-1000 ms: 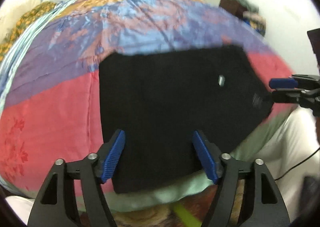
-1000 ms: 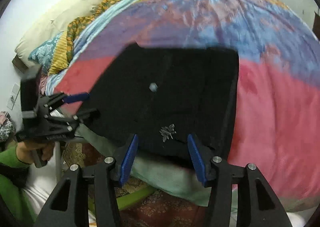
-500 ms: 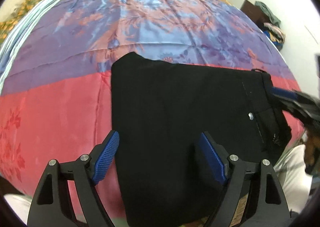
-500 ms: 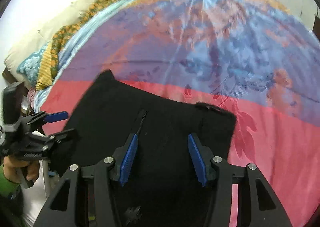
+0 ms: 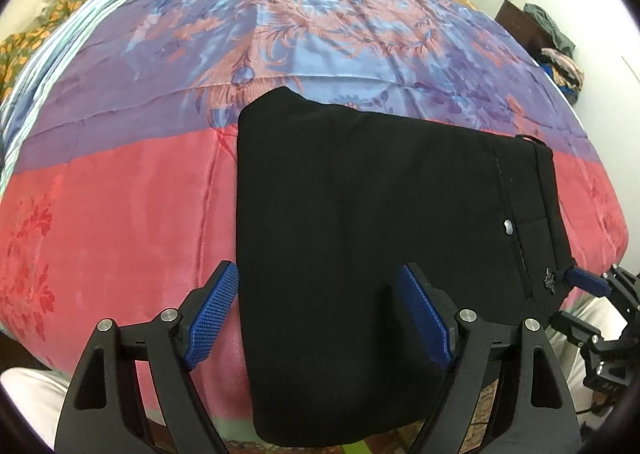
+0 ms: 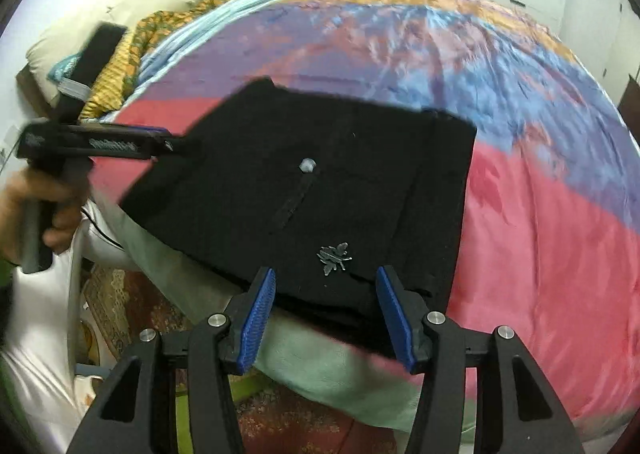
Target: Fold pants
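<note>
The black pants (image 5: 360,234) lie folded into a rough rectangle on the bed's near edge, with a silver button (image 5: 509,226) and small emblem (image 6: 334,257) facing up. They also show in the right wrist view (image 6: 312,182). My left gripper (image 5: 320,318) is open and hovers over the pants' left near part, holding nothing. My right gripper (image 6: 326,314) is open just above the waistband end at the bed edge, holding nothing. The right gripper (image 5: 588,282) shows at the far right of the left wrist view.
The bedspread (image 5: 120,214) is red near me, purple and blue beyond. Pillows and patterned bedding (image 6: 120,46) lie at the head end. A pale green sheet (image 6: 300,350) hangs over the bed edge above a patterned rug (image 6: 132,314). Clothes are piled (image 5: 560,66) by the wall.
Both grippers swung out over the pants and bed, then the right pulled back to the bed edge. The pants stay folded in place.
</note>
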A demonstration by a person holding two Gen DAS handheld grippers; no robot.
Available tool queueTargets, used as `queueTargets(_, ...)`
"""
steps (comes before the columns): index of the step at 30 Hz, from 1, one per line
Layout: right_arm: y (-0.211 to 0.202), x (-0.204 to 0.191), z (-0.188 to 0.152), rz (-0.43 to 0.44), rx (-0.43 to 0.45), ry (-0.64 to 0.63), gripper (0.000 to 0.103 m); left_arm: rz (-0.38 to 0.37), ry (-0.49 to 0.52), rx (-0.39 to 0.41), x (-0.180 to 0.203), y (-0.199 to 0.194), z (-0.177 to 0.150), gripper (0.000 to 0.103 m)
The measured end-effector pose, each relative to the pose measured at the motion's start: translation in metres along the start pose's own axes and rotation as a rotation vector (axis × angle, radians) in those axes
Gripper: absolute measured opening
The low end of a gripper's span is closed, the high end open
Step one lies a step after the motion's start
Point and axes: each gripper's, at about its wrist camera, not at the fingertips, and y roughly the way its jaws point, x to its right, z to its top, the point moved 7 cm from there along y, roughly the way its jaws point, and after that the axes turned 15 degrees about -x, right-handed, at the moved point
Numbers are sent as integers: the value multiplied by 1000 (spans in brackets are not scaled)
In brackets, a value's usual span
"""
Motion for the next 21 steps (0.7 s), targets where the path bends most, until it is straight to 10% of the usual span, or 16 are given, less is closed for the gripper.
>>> queueTargets(11,-39,45,-3,143,52,202,67,-132,-68,-38,-56,0,-29,88)
queueTargets(21,11,98,10,431,-34,382,68,-476,-57,-106,-52,24,-21,88)
